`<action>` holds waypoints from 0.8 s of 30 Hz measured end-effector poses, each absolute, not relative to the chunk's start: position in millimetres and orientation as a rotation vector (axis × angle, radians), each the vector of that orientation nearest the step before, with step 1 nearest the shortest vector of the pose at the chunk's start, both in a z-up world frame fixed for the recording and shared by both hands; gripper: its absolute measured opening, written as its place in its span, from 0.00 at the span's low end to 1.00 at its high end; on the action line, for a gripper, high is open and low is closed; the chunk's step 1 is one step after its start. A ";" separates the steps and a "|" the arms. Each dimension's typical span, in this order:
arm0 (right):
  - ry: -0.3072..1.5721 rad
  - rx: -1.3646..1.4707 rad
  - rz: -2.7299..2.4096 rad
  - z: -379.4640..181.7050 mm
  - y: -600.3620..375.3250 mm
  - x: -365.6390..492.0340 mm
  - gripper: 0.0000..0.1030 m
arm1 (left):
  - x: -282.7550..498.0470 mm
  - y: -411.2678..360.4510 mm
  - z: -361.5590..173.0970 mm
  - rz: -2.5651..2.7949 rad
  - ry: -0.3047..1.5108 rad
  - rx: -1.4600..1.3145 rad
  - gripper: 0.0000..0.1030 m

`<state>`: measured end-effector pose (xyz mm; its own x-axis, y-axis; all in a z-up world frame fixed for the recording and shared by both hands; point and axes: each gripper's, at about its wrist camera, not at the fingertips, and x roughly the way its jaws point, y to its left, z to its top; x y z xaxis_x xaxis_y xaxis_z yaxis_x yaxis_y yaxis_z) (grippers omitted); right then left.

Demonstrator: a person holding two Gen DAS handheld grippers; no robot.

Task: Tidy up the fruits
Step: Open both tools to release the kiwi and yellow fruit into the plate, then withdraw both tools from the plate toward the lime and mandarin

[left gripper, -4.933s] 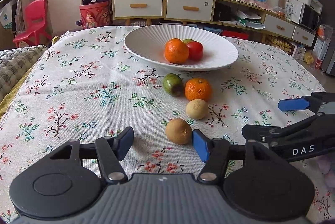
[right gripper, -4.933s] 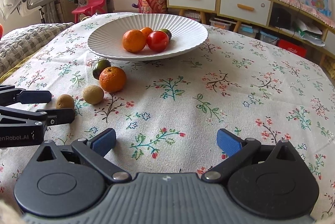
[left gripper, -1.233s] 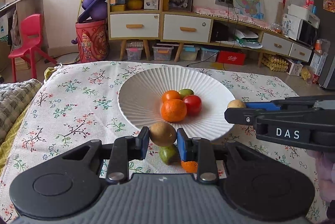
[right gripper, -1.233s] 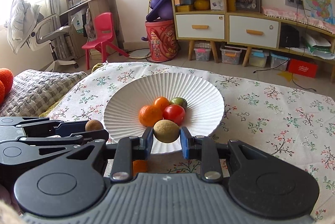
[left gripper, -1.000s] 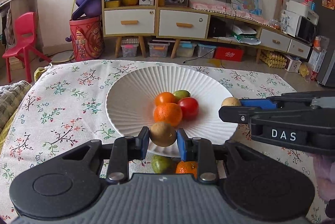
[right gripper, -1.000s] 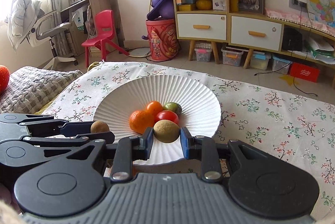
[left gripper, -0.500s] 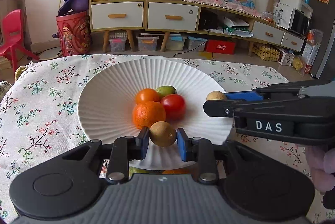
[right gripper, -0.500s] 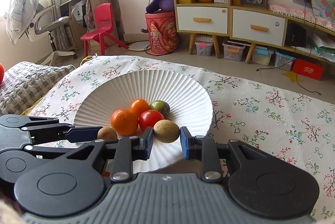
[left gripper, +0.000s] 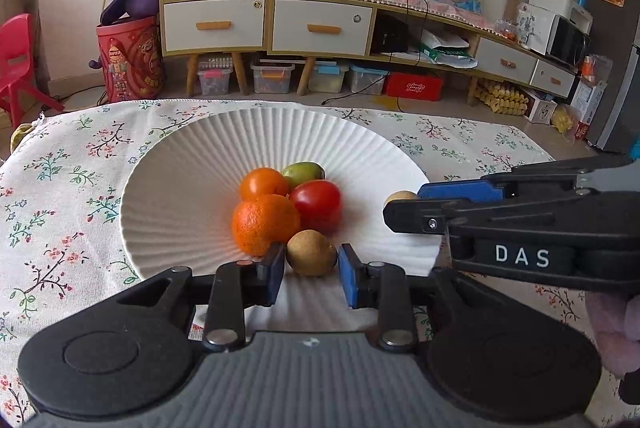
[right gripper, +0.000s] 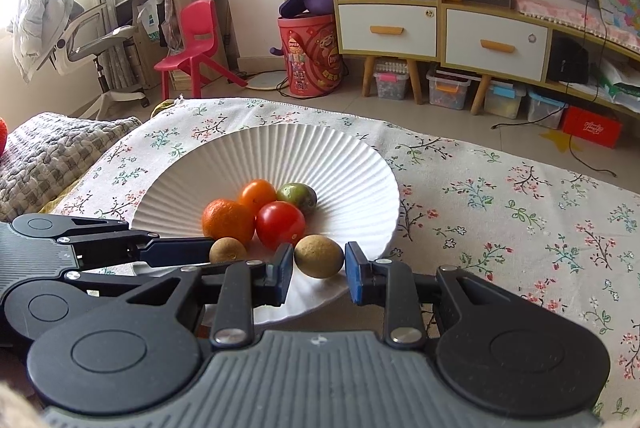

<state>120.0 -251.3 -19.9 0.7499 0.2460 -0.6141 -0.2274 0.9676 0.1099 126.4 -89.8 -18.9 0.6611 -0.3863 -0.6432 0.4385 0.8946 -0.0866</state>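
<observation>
A white ribbed plate (left gripper: 180,188) (right gripper: 340,164) holds a big orange (left gripper: 264,224), a small orange (left gripper: 262,182), a red tomato (left gripper: 316,200) and a green fruit (left gripper: 304,170). My left gripper (left gripper: 312,268) has its jaws slightly apart around a brown round fruit (left gripper: 311,253) resting on the plate's near side. My right gripper (right gripper: 318,268) likewise has its jaws slightly apart around a second brown fruit (right gripper: 319,255) lying on the plate. The right gripper crosses the left wrist view (left gripper: 404,200), and the left gripper crosses the right wrist view (right gripper: 216,254).
The plate stands on a floral tablecloth (left gripper: 60,168) (right gripper: 520,208). A grey knitted blanket (right gripper: 48,148) lies at the table's left edge. Cabinets (left gripper: 280,24), a red bin (left gripper: 130,58) and a red chair (right gripper: 192,40) stand beyond the table.
Both grippers moved forward and down over the plate with their brown fruits. Their jaws have opened a little, and both fruits now rest on the plate.
</observation>
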 end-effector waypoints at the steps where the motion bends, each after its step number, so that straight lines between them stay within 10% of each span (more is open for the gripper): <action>1: 0.673 0.033 0.259 -19.4 -251.9 119.8 0.29 | 126.1 -89.7 -18.4 -0.466 0.709 0.080 0.17; 24: 0.645 0.020 0.257 -5.6 -246.5 84.6 0.63 | 94.7 -52.2 1.3 -0.423 0.685 0.081 0.57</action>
